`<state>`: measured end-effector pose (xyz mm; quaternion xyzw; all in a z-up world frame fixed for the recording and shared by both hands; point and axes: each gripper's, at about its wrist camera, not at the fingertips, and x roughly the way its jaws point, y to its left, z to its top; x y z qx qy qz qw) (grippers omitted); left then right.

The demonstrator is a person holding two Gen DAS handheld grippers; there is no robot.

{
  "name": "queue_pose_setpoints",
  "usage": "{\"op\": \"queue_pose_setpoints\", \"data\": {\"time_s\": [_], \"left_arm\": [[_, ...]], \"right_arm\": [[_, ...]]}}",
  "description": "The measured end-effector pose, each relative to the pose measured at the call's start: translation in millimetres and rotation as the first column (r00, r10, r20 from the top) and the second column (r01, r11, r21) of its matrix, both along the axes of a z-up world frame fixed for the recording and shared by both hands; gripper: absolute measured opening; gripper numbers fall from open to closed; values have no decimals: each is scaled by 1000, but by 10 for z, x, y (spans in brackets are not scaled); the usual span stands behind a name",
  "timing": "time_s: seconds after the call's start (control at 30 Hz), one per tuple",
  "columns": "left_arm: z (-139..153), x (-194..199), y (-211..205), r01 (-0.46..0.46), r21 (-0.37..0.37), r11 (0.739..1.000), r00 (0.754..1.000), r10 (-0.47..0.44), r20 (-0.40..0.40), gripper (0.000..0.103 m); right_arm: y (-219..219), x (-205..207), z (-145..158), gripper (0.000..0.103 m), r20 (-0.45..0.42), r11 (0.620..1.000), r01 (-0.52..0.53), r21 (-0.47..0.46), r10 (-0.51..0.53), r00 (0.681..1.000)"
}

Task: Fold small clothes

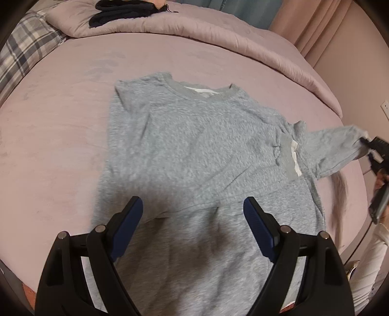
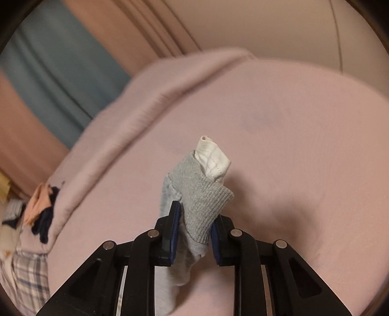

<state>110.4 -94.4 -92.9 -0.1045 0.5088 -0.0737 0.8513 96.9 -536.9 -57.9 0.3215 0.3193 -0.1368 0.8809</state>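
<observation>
A small grey sweatshirt [image 1: 189,145] lies flat on the pink bed [image 1: 53,136], collar toward the far side. One sleeve is folded across its chest, its ribbed cuff with white lining [image 1: 290,158] on the right side. My left gripper [image 1: 193,206] is open and empty, hovering over the lower body of the sweatshirt. My right gripper [image 2: 195,214] is shut on the cuff of the other sleeve [image 2: 201,194], grey ribbing with white lining sticking out. In the left wrist view the right gripper [image 1: 372,148] holds that sleeve [image 1: 335,143] stretched out to the right, off the bed surface.
A rolled pink duvet [image 1: 194,31] runs along the far side of the bed. Dark clothes [image 1: 121,11] lie on it. A plaid pillow [image 1: 22,56] is at far left. Curtains [image 2: 60,77] hang behind the bed. A small pile of clothes [image 2: 41,206] lies at left.
</observation>
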Motion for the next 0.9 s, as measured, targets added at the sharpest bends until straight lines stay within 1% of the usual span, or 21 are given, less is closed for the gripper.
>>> {"op": "queue_pose_setpoints", "data": {"time_s": [0.03,0.17,0.27,0.4,0.53,0.57,0.67,0.8,0.9], "left_arm": [[9,-19,30,-5,-2,1000,1000,5,1,85],[32,-83,139,-24,-4,1000,1000,24,3,85],[47,-119,240,-41,-3,999,999,41,3,85],[59,-163,362,-68,-3,998,998,68,4,85],[81,-222,458,-85,-13,996,996,85,7,85],[84,-229,487,-88,-16,996,996,88,8,85],[94,-261,585,-106,-22,994,994,106,11,85],[81,-285,713,-129,-25,991,992,129,9,85],[75,-313,798,-144,-26,989,989,144,8,85]], "right_arm": [[84,-35,147,24,31,1000,-17,-23,18,999],[366,-79,537,24,111,994,-92,-67,99,989],[603,-9,709,24,141,983,-150,-105,164,976],[1025,24,903,24,174,954,-251,-164,278,945],[1450,86,1002,24,177,914,-348,-210,386,905],[1575,97,1021,24,174,899,-379,-220,418,892],[1831,133,1021,24,161,864,-439,-245,483,861],[2185,159,955,24,127,818,-515,-257,556,821],[2410,187,892,24,94,789,-554,-265,593,800]]}}
